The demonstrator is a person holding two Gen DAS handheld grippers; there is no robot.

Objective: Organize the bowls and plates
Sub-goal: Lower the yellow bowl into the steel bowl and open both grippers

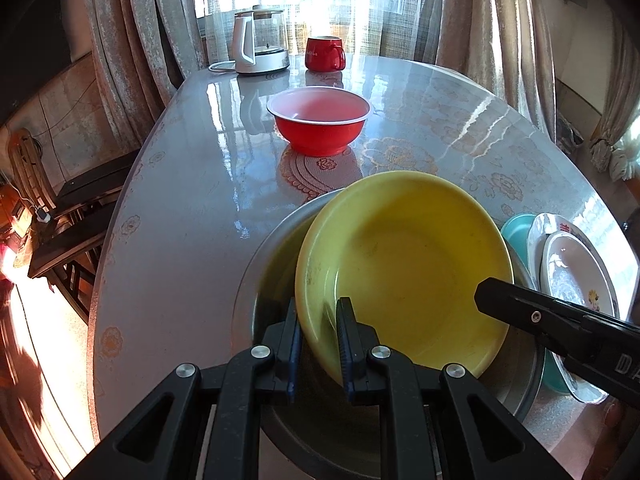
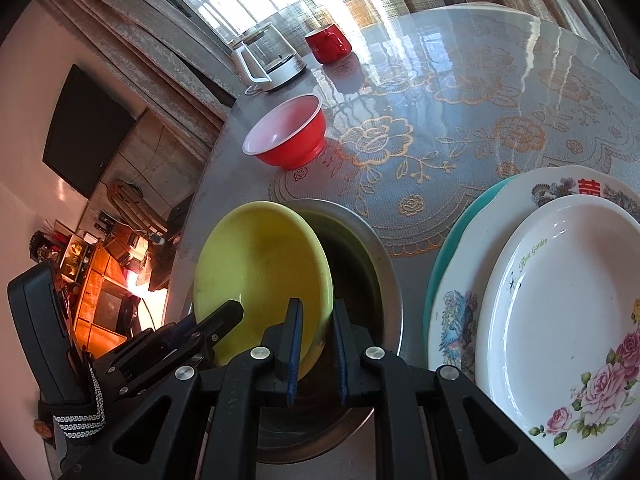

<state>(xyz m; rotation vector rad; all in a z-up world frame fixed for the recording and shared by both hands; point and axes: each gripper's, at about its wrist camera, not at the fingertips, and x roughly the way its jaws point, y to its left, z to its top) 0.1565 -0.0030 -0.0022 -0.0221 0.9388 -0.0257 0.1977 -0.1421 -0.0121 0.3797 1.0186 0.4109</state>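
Now | left gripper [image 1: 318, 344] clamps yellow bowl [image 1: 404, 268] rim | right gripper [image 2: 316, 346] likewise, opposite rim

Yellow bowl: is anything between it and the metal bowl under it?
Nothing visible. The yellow bowl, tilted, gripped at its rim by both hand-held grippers, left and right, sits partly inside the metal bowl.

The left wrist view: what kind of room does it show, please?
Probably a home dining or living room: a lace-patterned table with an electric kettle and red mug, and curtains at a sunny window.
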